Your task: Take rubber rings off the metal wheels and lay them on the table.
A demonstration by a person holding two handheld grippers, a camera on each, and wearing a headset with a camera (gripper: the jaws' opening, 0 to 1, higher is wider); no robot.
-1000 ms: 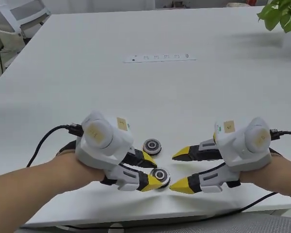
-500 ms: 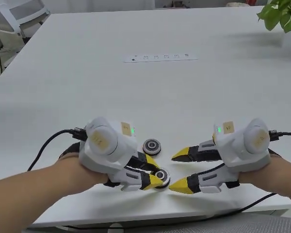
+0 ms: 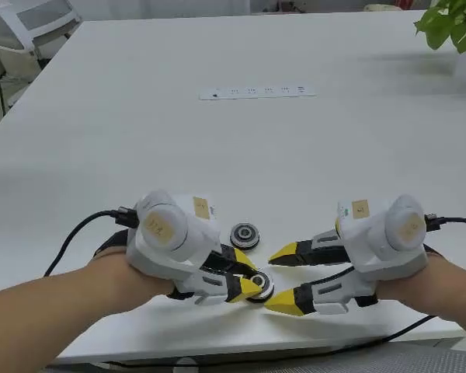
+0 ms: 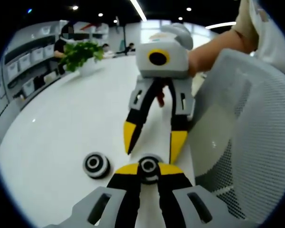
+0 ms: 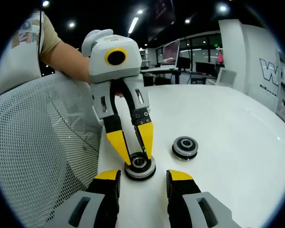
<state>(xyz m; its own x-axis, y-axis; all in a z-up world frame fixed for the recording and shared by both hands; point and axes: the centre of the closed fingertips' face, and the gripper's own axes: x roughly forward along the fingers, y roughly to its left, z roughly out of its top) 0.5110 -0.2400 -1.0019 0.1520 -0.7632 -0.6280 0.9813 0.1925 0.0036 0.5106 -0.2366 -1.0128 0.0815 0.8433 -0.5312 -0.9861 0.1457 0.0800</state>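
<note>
1. The left gripper (image 4: 148,171), a white hand-held tool with black fingers tipped in yellow, has its fingers closed on the nearer metal wheel (image 4: 148,166). This wheel is a small silver disc with a dark hub, and one yellow tip presses on each side of it.
2. The nearer metal wheel lies flat on the white counter (image 3: 217,155), close to the front edge. Its black rubber ring (image 5: 140,177) sits around the wheel's rim.
3. The right gripper (image 5: 143,175), of the same white, black and yellow build, has its fingers spread open. Its two yellow tips stand just short of the nearer metal wheel, one to each side, and touch nothing.
4. In the head view the two grippers face each other tip to tip, with the nearer metal wheel between them.
5. The second metal wheel (image 3: 245,235), a like disc that also wears a black ring, lies flat on the counter. It is just beyond the left gripper's fingers and apart from both grippers.
6. A long white power strip (image 3: 252,92) lies near the middle of the counter, well away from the wheels. A green leafy plant (image 3: 450,27) stands at the far right corner.
7. A black cable (image 3: 78,233) trails from the left gripper across the counter.
8. A grey mesh chair back (image 5: 42,142) stands beside the counter's front edge.
</note>
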